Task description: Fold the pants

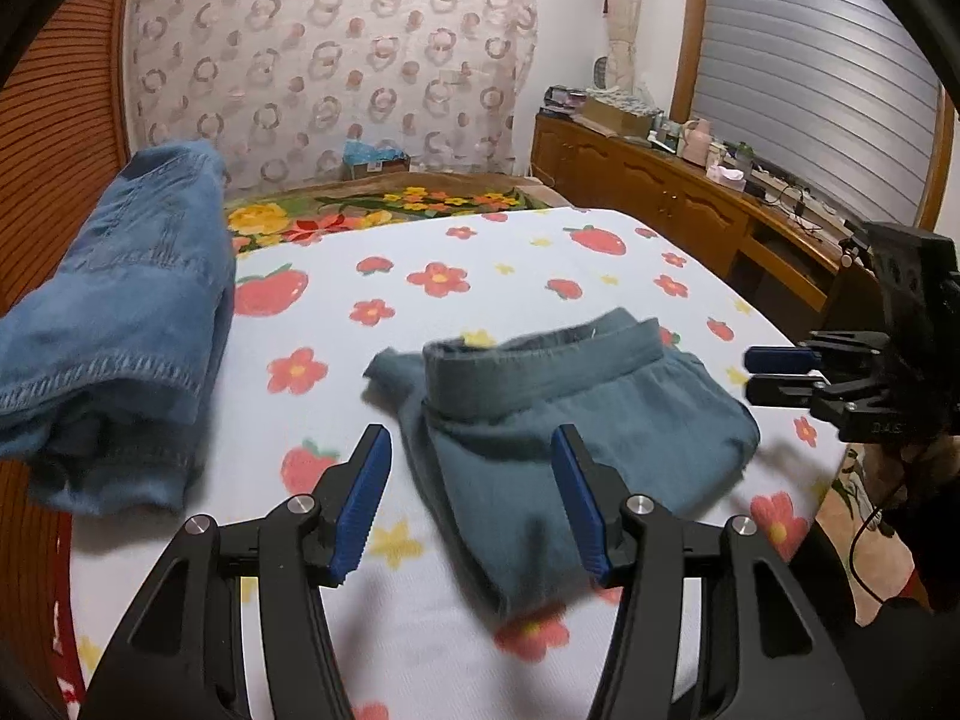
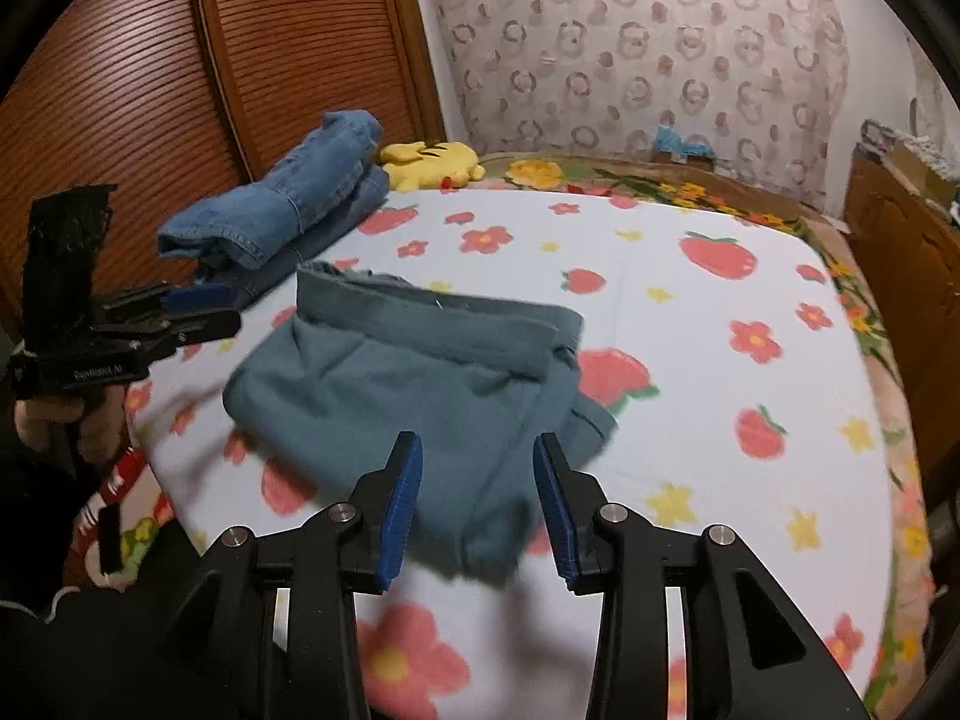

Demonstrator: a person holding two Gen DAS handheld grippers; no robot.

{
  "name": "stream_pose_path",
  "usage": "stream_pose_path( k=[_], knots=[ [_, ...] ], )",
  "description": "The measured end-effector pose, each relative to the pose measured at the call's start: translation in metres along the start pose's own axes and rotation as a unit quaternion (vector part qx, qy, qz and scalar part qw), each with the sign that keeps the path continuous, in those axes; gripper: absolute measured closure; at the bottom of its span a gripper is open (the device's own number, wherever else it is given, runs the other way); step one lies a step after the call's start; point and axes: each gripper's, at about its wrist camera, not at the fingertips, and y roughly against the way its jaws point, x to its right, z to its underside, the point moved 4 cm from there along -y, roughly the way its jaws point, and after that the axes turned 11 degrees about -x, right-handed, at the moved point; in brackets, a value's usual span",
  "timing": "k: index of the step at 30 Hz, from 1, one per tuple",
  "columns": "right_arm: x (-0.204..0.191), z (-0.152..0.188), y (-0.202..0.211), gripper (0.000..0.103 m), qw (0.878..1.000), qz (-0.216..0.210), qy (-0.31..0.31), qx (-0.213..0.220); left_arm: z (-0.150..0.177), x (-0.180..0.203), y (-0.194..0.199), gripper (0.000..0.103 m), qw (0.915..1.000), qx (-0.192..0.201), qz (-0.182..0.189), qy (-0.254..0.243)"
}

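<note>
I see a bed under a strawberry-print blanket, ring-patterned wallpaper behind it, a slatted wooden door, a cluttered wooden sideboard, and a shuttered window.

- A bedroom in a home is shown.
- A bed is covered with a white blanket printed with strawberries and flowers.
- A louvred wooden wardrobe door is seen beside it.
- A patterned curtain is hung behind the bed.
- A wooden sideboard is cluttered with household things.
- A yellow plush toy and folded jeans are laid on the bed.
</note>
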Motion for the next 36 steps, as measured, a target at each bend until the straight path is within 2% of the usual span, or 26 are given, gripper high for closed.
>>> stream_pose_path(
  k=[10, 13, 18, 20, 22, 26, 31, 36],
  knots=[
    [0.021, -0.038, -0.044, 0.063, 1.000, 0.011, -0.007, -0.009, -0.025, -0.001, -0.036, 0.047, 0.9996, -0.024, 0.002, -0.015],
    [0.027, -0.046, -0.055, 0.063, 1.000, 0.009, -0.009, -0.018, -0.030, 0.000, -0.047, 0.056, 0.9989, -0.037, 0.020, -0.019],
    [0.025, -0.053, -0.062, 0.063, 1.000, -0.001, -0.005, -0.019, -0.035, -0.001, -0.053, 0.062, 0.9987, -0.044, 0.016, -0.020],
    [0.023, -0.053, -0.064, 0.075, 1.000, -0.005, 0.000, -0.020, -0.035, -0.001, -0.054, 0.065, 0.9988, -0.043, 0.016, -0.020],
    [0.022, -0.055, -0.067, 0.096, 1.000, -0.006, 0.006, -0.021, -0.037, -0.002, -0.055, 0.071, 0.9988, -0.042, 0.016, -0.019],
    [0.019, -0.060, -0.061, 0.098, 1.000, -0.010, 0.014, -0.002, -0.043, -0.004, -0.054, 0.084, 0.9992, -0.034, 0.011, -0.019],
    [0.023, -0.069, -0.057, 0.098, 1.000, 0.008, -0.001, 0.023, -0.053, -0.009, -0.052, 0.084, 0.9998, -0.017, 0.006, -0.008],
    [0.024, -0.072, -0.078, 0.099, 1.000, 0.023, -0.002, -0.001, -0.056, -0.017, -0.064, 0.084, 0.9996, -0.027, -0.003, 0.004]
  ],
)
